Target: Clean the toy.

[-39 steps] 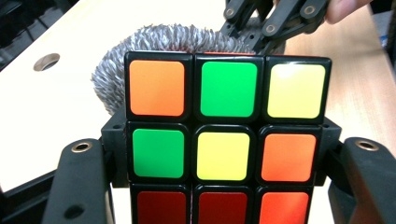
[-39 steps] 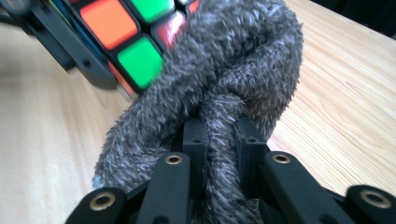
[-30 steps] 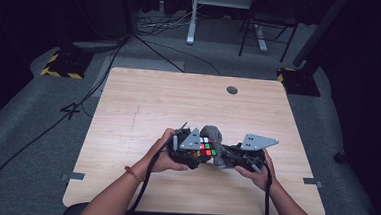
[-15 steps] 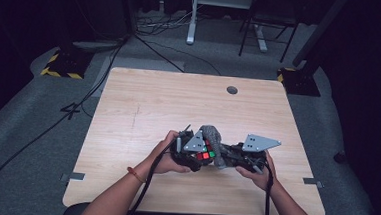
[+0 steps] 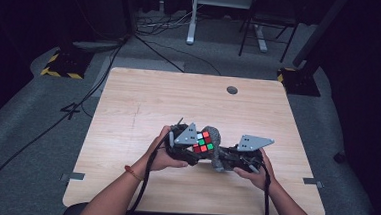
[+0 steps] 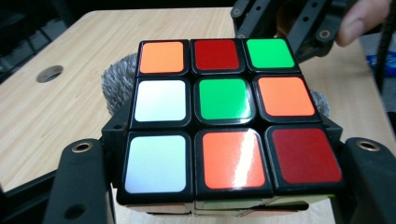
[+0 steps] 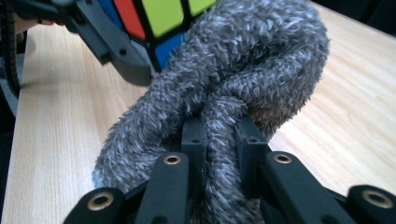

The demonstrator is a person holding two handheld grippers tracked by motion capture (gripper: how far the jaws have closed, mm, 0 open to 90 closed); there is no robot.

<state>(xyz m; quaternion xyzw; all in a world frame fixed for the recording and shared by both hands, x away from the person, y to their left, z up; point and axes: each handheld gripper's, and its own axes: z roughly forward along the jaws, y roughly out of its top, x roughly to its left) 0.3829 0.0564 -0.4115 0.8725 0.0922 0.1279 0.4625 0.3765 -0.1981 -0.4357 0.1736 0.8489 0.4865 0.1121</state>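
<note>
Little has shifted: your left gripper [image 5: 192, 146] still clamps the multicoloured puzzle cube [image 6: 224, 116]; right gripper [image 7: 223, 140] jaws pinch the grey fuzzy cloth [image 7: 233, 79], wiping apparently continuing.

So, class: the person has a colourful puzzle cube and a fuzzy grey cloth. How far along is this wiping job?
Done: left gripper clamps the colourful puzzle cube; right gripper pinches the fuzzy grey cloth.
In hand: cloth lies against the cube's far side.
Left: the upper face is not yet covered; whether other faces got wiped can't be told.
</note>
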